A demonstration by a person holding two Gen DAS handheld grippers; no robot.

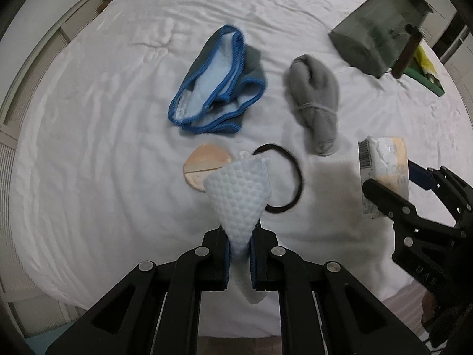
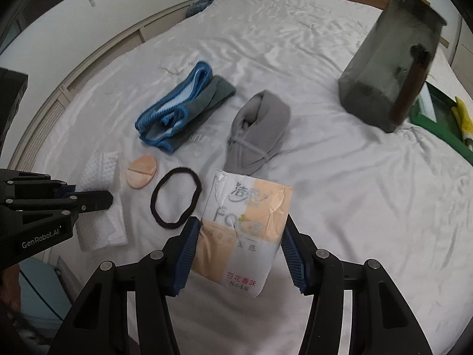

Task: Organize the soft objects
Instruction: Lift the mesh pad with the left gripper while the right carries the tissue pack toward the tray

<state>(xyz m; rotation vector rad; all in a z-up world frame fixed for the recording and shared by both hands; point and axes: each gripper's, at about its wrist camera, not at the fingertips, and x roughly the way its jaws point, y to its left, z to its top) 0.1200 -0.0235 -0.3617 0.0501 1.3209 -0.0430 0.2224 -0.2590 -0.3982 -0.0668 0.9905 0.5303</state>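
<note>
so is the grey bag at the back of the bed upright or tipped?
Tipped. The grey bag leans left in the right wrist view, its handle slanted too; the left wrist view shows it tilted as well. Whether it is full: cannot tell.

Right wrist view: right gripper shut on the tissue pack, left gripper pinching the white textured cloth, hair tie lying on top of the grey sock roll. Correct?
Not quite. The hair tie lies flat on the white bedsheet, apart from the grey sock roll, as the right wrist view shows. The rest holds: the right gripper is shut on the tissue pack, and the left gripper pinches the white textured cloth.
</note>
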